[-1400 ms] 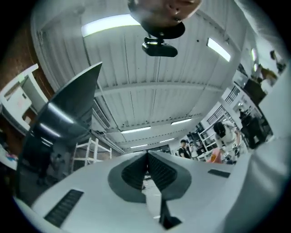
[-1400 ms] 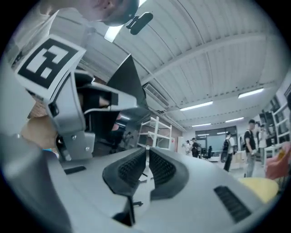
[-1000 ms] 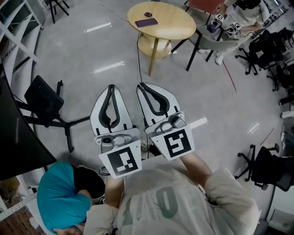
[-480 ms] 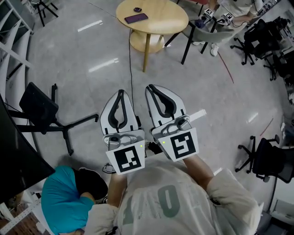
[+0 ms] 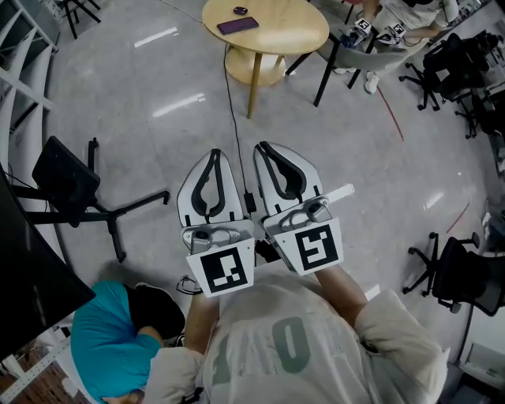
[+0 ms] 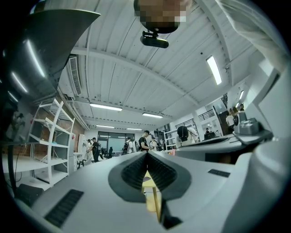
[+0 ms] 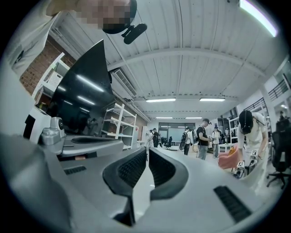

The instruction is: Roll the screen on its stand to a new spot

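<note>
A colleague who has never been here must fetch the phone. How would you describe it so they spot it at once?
Find the round wooden table at the top of the head view. On its top, towards the left edge, lies the phone. It is a flat purple rectangle, unlike the small dark rounded item just beyond it, the only other thing on the table.

My head camera looks steeply down on the left gripper (image 5: 214, 152) and right gripper (image 5: 263, 147), side by side. Each gripper camera sits close behind its own jaws, facing level across the room (ceiling (image 6: 136, 77) overhead); head and right gripper views share the dark screen (image 5: 20, 260)
</note>
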### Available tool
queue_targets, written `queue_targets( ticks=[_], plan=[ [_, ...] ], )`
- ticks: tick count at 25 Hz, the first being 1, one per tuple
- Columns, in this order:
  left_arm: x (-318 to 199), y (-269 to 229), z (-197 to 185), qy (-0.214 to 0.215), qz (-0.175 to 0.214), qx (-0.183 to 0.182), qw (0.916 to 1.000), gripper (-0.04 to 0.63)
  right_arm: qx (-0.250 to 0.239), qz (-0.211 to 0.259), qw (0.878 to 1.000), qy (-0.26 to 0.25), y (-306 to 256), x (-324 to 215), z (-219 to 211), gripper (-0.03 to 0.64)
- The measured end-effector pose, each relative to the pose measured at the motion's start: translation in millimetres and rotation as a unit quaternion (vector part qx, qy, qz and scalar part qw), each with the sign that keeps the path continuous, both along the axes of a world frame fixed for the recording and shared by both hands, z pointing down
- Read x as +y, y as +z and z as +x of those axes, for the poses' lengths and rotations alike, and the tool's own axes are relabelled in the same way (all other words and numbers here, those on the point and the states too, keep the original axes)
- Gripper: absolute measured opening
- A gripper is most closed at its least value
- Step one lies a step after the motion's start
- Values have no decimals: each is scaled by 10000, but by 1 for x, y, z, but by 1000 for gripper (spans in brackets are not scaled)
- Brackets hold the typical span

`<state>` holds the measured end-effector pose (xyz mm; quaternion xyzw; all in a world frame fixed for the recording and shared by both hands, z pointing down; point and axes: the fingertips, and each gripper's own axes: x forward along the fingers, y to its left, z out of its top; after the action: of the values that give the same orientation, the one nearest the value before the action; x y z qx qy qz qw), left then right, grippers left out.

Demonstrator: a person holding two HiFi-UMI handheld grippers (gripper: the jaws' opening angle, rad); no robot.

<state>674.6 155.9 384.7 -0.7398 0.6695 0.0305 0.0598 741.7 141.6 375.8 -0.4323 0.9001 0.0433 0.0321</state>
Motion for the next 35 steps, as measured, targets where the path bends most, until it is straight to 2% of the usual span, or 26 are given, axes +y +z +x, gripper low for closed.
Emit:
queue_targets(
  ticks=[5, 20, 35],
  plan=[
    [-3, 2, 4, 116, -45, -123, 9998, 15, -4, -48, 10000, 48, 3, -4, 0, 32],
    [-10, 3, 2, 80, -58, -48, 9999, 15, -41, -114, 9999, 22, 7, -10, -1, 32],
    [-11, 3, 13, 162, -94, -183, 9997, 15, 42, -67, 9999, 71, 8, -11, 4, 31]
  ],
)
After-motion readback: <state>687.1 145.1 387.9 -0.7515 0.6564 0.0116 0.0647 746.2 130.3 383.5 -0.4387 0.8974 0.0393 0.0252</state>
